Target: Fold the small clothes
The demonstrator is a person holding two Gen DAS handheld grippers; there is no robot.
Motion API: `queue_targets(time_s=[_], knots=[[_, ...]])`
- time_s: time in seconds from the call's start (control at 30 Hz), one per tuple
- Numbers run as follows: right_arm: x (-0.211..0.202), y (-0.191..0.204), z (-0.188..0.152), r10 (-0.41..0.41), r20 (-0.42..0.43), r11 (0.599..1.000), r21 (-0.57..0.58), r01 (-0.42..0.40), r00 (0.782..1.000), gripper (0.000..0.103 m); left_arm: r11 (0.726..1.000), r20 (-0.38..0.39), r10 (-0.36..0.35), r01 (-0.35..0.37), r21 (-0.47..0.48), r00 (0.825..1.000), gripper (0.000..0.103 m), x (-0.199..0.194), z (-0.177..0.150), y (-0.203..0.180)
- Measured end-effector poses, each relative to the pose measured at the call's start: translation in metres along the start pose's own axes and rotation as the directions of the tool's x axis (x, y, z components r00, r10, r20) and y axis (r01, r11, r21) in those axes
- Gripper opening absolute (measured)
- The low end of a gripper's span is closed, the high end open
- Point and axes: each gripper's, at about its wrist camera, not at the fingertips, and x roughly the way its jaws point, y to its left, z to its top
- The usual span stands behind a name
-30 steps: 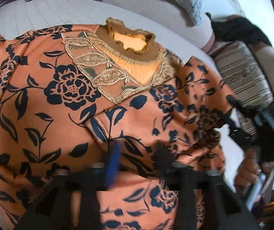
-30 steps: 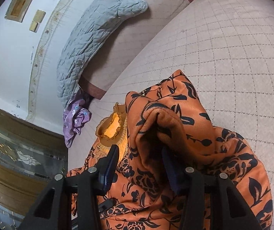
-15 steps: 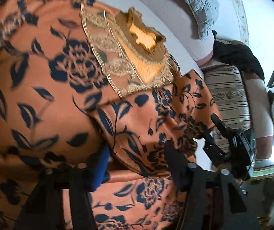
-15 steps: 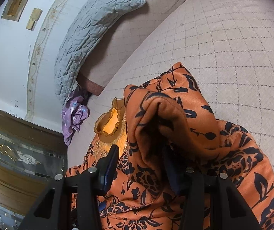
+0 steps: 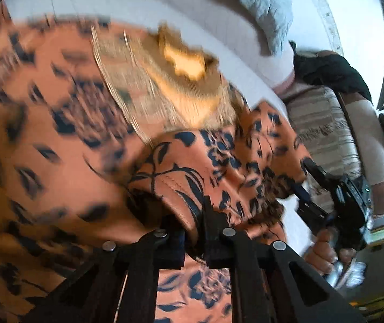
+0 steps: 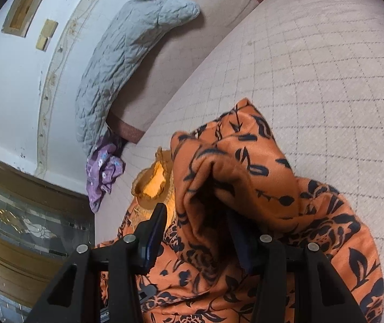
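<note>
The orange dress (image 5: 57, 161) lies spread on the sofa seat (image 6: 313, 67), its near fold just pinched tight by the closing left tongs (image 5: 198, 215), while the right tongs (image 6: 200, 231) stand half-open around a raised bunch, apparently readying a fold.

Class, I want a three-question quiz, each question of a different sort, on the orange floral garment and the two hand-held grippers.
1. True or false: the left gripper is shut on a fold of the orange garment with dark blue flowers.
2. Where does the crumpled purple cloth lie? A) on the orange garment B) at the far edge of the beige checked sofa seat, below the grey quilted pad C) in a gripper
3. Fill in: the right gripper's jaws stand ____, with bunched fabric between them.

Key: 1 true; 2 B; 3 apart
</note>
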Motion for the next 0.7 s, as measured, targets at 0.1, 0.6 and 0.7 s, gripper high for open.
queue_targets(time_s=[0.1, 0.6, 0.7], knots=[[-0.011, -0.002, 0.005, 0.015, 0.048, 1.000, 0.013, -0.016, 0.999, 0.051, 0.991, 0.138, 0.114, -0.122, 0.047, 0.984, 0.010, -0.030, 0.011, 0.001], [0.012, 0.014, 0.001, 0.107, -0.210, 0.991, -0.054, -0.121, 0.972, 0.055, 0.822, 0.204, 0.550, -0.568, 0.037, 0.810, 0.010, -0.052, 0.024, 0.045], [0.024, 0.018, -0.010, 0.214, -0.385, 0.969, -0.032, -0.244, 0.898, 0.055, 0.832, 0.175, 0.538, -0.553, 0.050, 0.825, 0.010, -0.051, 0.026, 0.052]])
